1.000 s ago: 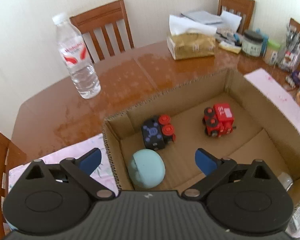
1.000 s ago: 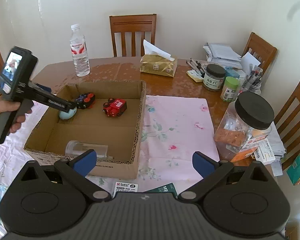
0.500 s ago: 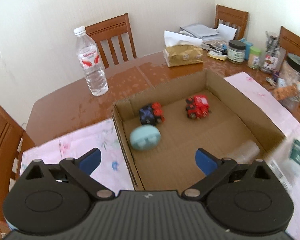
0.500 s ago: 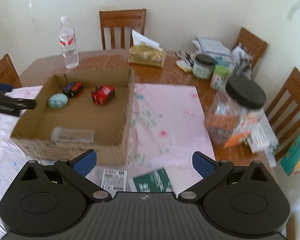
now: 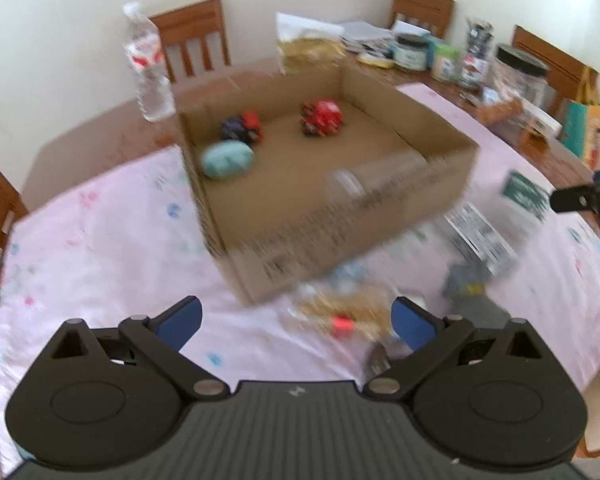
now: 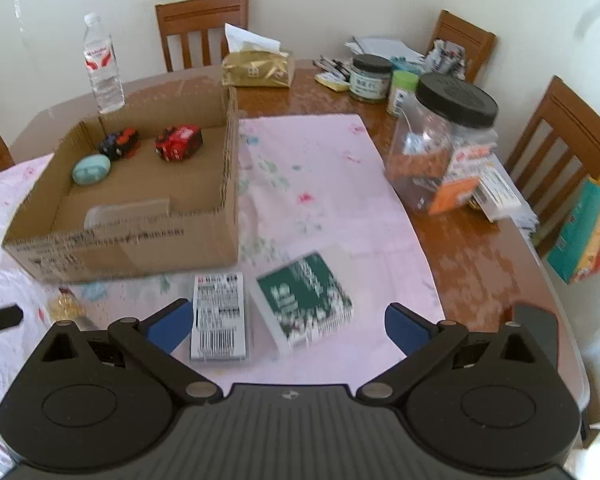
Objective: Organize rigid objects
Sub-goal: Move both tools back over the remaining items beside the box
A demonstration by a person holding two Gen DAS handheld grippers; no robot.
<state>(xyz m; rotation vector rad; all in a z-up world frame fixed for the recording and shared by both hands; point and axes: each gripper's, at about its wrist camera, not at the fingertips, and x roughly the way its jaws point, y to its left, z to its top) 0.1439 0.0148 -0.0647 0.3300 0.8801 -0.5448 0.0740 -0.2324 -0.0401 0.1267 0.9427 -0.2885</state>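
Observation:
An open cardboard box (image 5: 340, 232) (image 6: 120, 248) holds a red toy train (image 5: 322, 117) (image 6: 179, 143), a dark blue and red toy (image 5: 242, 127) (image 6: 119, 143), a pale blue egg-shaped thing (image 5: 227, 159) (image 6: 91, 169) and a clear plastic container (image 5: 372, 176) (image 6: 126, 212). My left gripper (image 5: 296, 320) is open and empty, hanging in front of the box above a blurred yellowish item with a red cap (image 5: 340, 316) (image 6: 66, 308). My right gripper (image 6: 286, 326) is open and empty over a white labelled pack (image 6: 219, 314) and a green box (image 6: 306, 300).
A water bottle (image 6: 103, 66), a gold tissue box (image 6: 259, 68), jars (image 6: 370, 78) and a big clear jar with a black lid (image 6: 444, 140) crowd the wooden table (image 6: 472, 256). A pink floral cloth (image 6: 320, 184) lies under the box. Wooden chairs (image 6: 202, 28) ring the table.
Both grippers have pulled back from the box toward the near table edge. The left one, which was over the box's inside, now hangs in front of it. Both stay open.

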